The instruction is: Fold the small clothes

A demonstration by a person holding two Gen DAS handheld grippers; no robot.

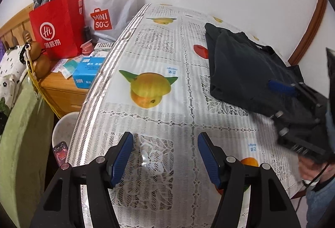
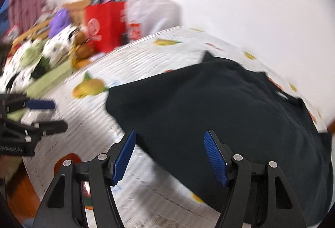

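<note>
From the left wrist view, the left tool [image 1: 165,142] hangs over the counter [image 1: 163,123], which wears a white lacy cloth with fruit pictures. Its two blue pads [image 1: 123,161] stand apart, and there is nothing between them but the cloth below. The dark shirt [image 1: 247,73] lies folded on the counter, up and to the right of this tool and well apart from it. The right tool [image 1: 293,106] is over the near right edge of the shirt, with one blue pad showing against the dark cloth. Past the counter's left edge sits a wooden nightstand [image 1: 62,89] with a red bag [image 1: 56,27], a white bag [image 1: 111,8] and a blue tissue pack [image 1: 88,73]. A bed with a green cover [image 1: 23,123] is at the far left.

The right wrist view is blurry. The right tool [image 2: 169,156] is right over the near edge of the dark shirt [image 2: 209,102]. Its blue pads stand apart, and the shirt's edge lies under the gap between them, but they do not pinch it. The shirt fills the middle and right of the counter [image 2: 94,123]. The left tool [image 2: 48,115] is at the far left, off the shirt, with its jaws apart too. The red bag [image 2: 106,25] stands far behind.
</note>
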